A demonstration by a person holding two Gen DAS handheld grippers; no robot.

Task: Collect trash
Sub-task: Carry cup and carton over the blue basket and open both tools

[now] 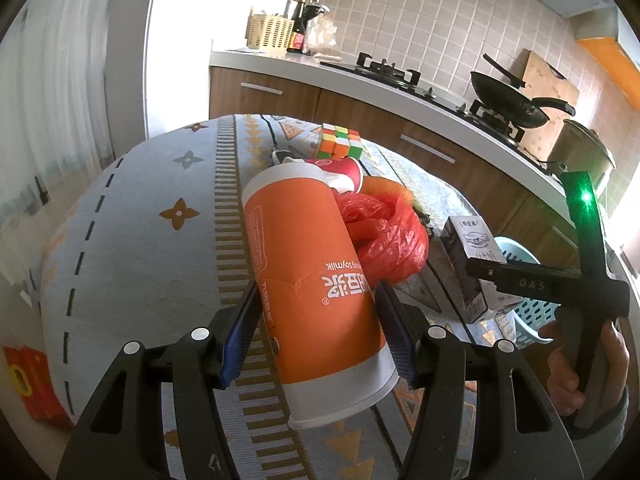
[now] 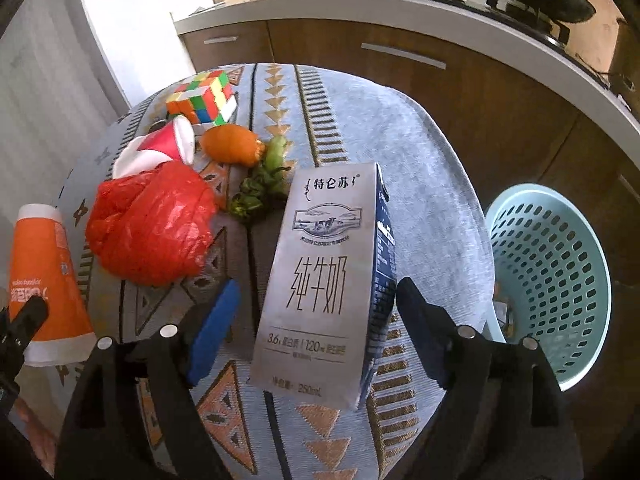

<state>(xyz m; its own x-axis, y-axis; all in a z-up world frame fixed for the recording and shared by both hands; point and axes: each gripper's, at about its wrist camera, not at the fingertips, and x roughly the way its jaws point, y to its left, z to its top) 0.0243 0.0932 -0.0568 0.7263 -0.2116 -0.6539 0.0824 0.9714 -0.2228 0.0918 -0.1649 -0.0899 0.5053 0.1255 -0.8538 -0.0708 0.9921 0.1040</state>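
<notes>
1. The left claw (image 1: 316,332) pinches the orange soymilk cup (image 1: 312,280) across its lower body, both blue pads against the paper wall. The cup leans, rim end low and near the camera. The wall already shows a crease near the print, so a harder squeeze could buckle it, and a looser one could let the tapered cup slide out.

2. The right claw (image 2: 316,332) is spread around the milk carton (image 2: 328,280), which stands upright on the bench (image 2: 432,208). Its right finger sits at or very near the carton's dark side; its left pad (image 2: 214,332) stands clear of the front face. Closing from this offset would likely push the carton sideways before both pads bite, and it may twist or topple.

3. The carton's near bottom edge stands close to the bench's near edge. A shove toward the camera could drop it to the floor instead of into the blue basket (image 2: 552,280), which sits low beside the bench on the right.

4. The red plastic bag (image 2: 152,224) lies just beside the left pad's path. A sweep could snag it and drag the red paper cup (image 2: 168,144) or the peel scraps (image 2: 232,146) along.

5. The puzzle cube (image 2: 204,98) does not look like trash; a careless reach across the pile could take it too.
</notes>
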